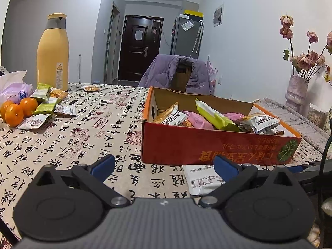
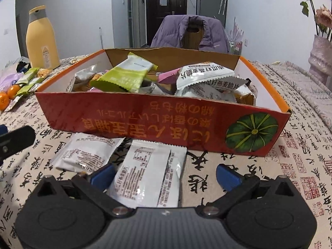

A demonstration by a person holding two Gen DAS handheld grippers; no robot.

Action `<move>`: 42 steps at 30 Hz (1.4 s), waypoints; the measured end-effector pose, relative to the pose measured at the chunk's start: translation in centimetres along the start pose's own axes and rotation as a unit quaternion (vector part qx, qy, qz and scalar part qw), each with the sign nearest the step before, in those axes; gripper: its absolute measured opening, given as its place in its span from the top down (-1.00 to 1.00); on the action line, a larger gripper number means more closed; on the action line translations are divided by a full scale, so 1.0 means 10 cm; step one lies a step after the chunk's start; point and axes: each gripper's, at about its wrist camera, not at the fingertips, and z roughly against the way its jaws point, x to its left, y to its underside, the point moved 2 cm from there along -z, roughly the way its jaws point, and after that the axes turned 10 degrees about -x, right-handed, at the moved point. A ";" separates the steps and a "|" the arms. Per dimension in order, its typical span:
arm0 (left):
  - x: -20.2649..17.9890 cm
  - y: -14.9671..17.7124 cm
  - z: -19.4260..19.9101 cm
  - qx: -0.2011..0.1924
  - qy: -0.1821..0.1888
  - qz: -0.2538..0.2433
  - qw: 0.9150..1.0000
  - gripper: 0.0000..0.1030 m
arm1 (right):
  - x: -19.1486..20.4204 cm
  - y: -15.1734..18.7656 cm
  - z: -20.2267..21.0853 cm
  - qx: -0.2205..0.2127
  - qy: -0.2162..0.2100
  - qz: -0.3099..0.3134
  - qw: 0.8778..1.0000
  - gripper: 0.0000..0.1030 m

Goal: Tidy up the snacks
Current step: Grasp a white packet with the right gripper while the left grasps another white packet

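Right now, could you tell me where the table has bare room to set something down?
Bare cloth lies between the red box and the snack pile by the oranges. Another patch lies before the box's pumpkin corner. It is crowded around the white packets by the right claw.

A tall yellow thermos jug (image 1: 53, 54) with a grey collar stands upright at the far left of a table covered by a cream tablecloth (image 1: 87, 137) printed with black calligraphy and red seals. Near the jug, three mandarins (image 1: 15, 111) sit together, touching, just in front of a white and lilac plastic bag (image 1: 14, 87). Behind the table, a purple padded jacket (image 1: 176, 72) hangs over a wooden chair back. A dark door (image 1: 141, 47) closes the hallway, with a grey refrigerator (image 1: 185, 35) to its right. At far right, a pale vase (image 1: 295, 91) holds dried pink roses (image 1: 307, 57).
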 end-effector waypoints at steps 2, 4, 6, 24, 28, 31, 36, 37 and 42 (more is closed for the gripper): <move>0.00 0.00 0.00 0.000 0.001 0.000 1.000 -1.00 | 0.00 0.01 0.00 -0.004 0.001 0.000 1.000 -1.00; 0.01 0.00 0.00 0.000 0.001 0.001 1.000 -1.00 | 0.01 0.02 0.00 -0.008 0.003 -0.001 1.000 -1.00; 0.00 0.00 0.00 0.000 0.001 0.001 1.000 -1.00 | 0.00 0.03 0.01 -0.009 0.001 -0.001 1.000 -1.00; 0.01 0.00 0.01 0.000 0.000 0.008 1.000 -1.00 | -0.06 0.06 0.20 -0.028 -0.015 0.004 0.999 -0.14; 0.02 0.00 0.00 0.002 -0.002 0.010 1.000 -1.00 | -0.11 0.08 0.27 -0.032 -0.018 0.001 0.999 0.00; 0.02 0.01 -0.01 0.003 -0.003 0.011 1.000 -1.00 | -0.17 0.11 0.33 -0.038 -0.013 0.002 0.999 0.03; 0.03 0.01 -0.03 0.008 -0.006 0.011 1.000 -1.00 | -0.36 0.17 0.47 -0.056 0.013 -0.004 0.998 0.05; 0.02 0.02 -0.03 0.010 -0.006 0.010 1.000 -1.00 | -0.40 0.18 0.51 -0.064 0.020 -0.004 0.998 0.05; 0.03 0.03 -0.07 0.021 -0.008 0.007 1.000 -1.00 | -0.61 0.18 0.68 -0.108 0.064 0.012 0.992 0.05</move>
